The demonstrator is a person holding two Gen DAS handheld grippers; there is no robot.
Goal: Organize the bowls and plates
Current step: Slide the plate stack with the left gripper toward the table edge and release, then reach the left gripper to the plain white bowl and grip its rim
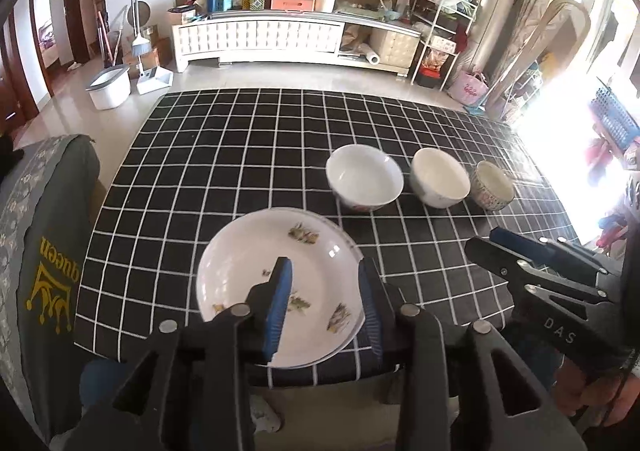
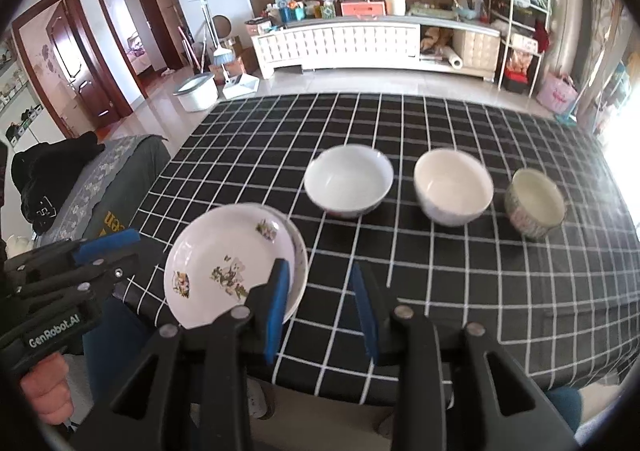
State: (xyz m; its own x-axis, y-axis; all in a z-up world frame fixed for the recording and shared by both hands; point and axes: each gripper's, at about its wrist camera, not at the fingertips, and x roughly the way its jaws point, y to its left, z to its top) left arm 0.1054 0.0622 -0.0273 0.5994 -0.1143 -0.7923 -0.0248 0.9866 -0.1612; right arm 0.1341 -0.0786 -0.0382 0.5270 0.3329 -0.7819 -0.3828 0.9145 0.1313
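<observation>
my left gripper hangs above the stacked plates with its blue pads parted and nothing between them; no pad presses on the rim. my right gripper is likewise spread and empty, over bare tablecloth just right of the plates. the plates sit near the table's front edge, the top one with small flower prints, a second rim showing beneath it on the right side. three bowls stand in a row beyond: a wide white bowl, a cream bowl and a small patterned bowl, each apart from its neighbour.

risks, as i judge them: the plate stack lies close to the front edge, so a careless nudge could push it off. glazed rims are slick, and a shallow pinch may let a bowl slip. nesting the bowls out of size order would leave them unstable.

legible writing: "das" on the right gripper's body, "genrobot.ai" on the left's, "queen" with a crown on the grey chair cover.
</observation>
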